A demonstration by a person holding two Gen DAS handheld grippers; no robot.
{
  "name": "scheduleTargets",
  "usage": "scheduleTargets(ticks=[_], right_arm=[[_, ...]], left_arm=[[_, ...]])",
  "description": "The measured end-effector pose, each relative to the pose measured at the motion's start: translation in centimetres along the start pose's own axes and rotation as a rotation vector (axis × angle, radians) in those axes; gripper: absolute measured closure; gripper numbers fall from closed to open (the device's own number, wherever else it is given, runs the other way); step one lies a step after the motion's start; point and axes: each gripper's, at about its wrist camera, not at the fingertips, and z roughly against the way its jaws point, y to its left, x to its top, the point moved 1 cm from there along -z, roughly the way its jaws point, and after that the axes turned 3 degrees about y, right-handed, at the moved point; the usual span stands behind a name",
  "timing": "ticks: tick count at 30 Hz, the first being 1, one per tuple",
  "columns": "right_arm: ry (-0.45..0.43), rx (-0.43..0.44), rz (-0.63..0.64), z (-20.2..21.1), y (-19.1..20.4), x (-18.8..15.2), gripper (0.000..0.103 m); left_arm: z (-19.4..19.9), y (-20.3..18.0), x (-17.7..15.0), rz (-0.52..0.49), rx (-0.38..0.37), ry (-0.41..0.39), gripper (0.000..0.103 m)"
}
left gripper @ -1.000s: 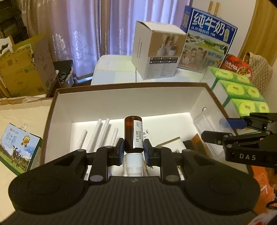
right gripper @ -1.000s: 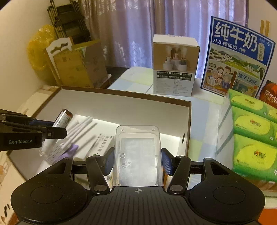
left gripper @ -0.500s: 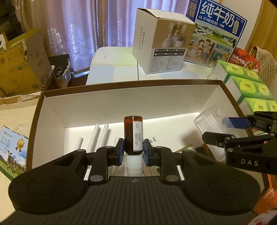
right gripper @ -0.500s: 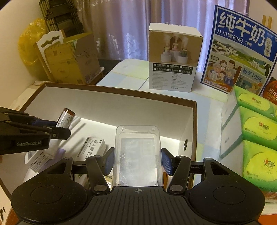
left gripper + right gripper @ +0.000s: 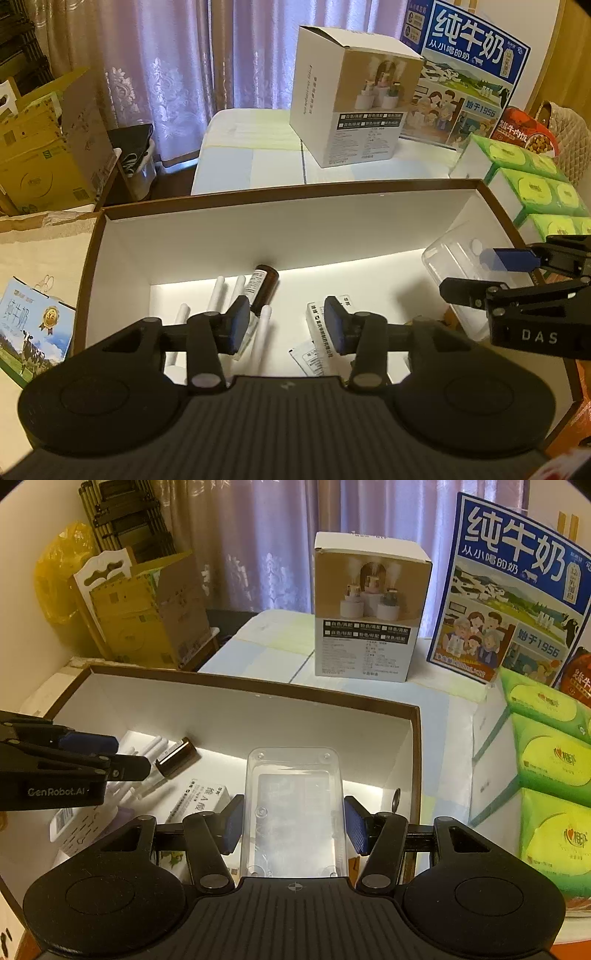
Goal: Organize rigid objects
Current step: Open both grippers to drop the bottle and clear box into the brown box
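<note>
Released a moment ago, the amber bottle (image 5: 263, 291) no longer stands between the pads of the left gripper (image 5: 283, 324); its jaws have just been opening and now stand apart with nothing between them. That bottle lies on its side on the floor of the brown-rimmed white box (image 5: 280, 229), near the back wall, resting across some white sticks (image 5: 216, 299). Just right of it lies a small white medicine carton (image 5: 325, 325) with a sachet (image 5: 306, 356) beside it. At the box's right end, the right gripper (image 5: 293, 825) is clamped on a clear plastic case (image 5: 295, 808), pads pressing both long sides. Behind the box, on the table, stand a white product box (image 5: 354, 99) and a blue milk carton (image 5: 461, 74).
</note>
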Motion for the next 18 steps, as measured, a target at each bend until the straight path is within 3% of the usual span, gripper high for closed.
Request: scheduleTargets(ticks=[7,11,18], right_arm=[[-0.067,0.035,-0.012,0.5,0.4,0.4,0.05],[-0.121,0.048,-0.042,1.2,0.4,0.9,0.049],[-0.096,0.065,-0.021,2.4,0.9,0.0,0.042]], left_arm=[[0.7,0.2,-0.3,0.005,-0.006,-0.014,0.057],[1.4,0.2,-0.4,0.001,0.004,-0.038,0.044],[2.9,0.4,-1.0,0.005,0.011,-0.075,0.036]])
